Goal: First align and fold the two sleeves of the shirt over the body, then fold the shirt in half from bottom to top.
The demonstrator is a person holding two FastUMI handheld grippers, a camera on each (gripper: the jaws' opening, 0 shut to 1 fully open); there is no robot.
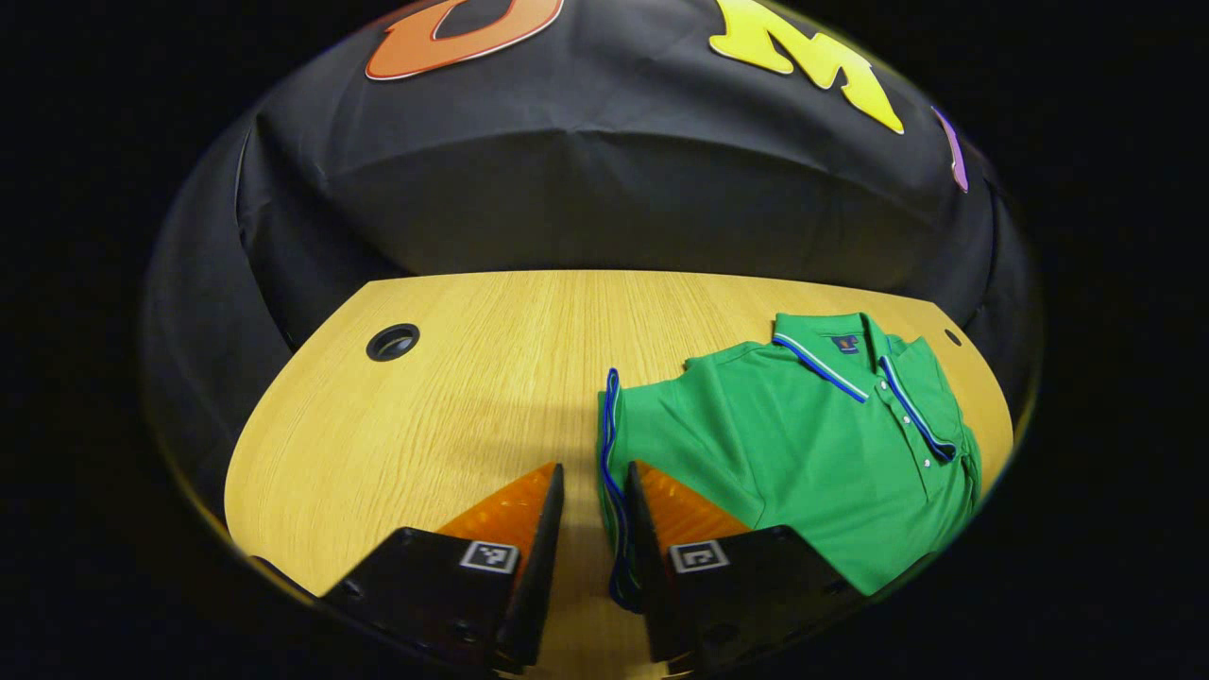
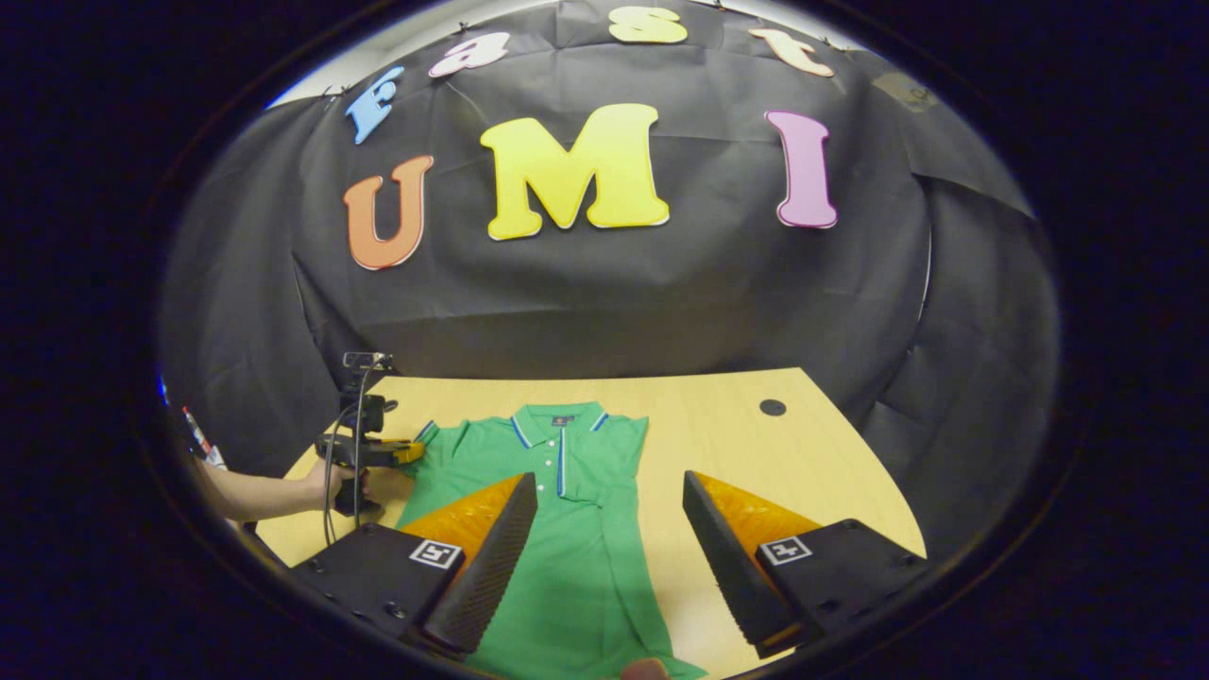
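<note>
A green polo shirt (image 1: 803, 444) with blue-and-white trim lies flat on the wooden table (image 1: 425, 425), collar toward the wall. Its near sleeve sticks out sideways, and the blue-edged cuff (image 1: 612, 444) runs between the fingers of my left gripper (image 1: 593, 467). Those fingers stand a narrow gap apart and do not both press on the cuff. In the right gripper view the shirt (image 2: 567, 557) shows lengthwise, its right sleeve folded onto the body. My right gripper (image 2: 609, 477) hovers wide open over the lower body. The left gripper (image 2: 364, 451) sits at the shirt's left sleeve.
A person's hand (image 2: 321, 491) and forearm hold the left gripper near the table's left edge. A round cable hole (image 1: 392, 342) is set in the table far from the shirt, and another hole (image 2: 773, 407) lies at the back right. Bare wood (image 2: 737, 444) lies right of the shirt.
</note>
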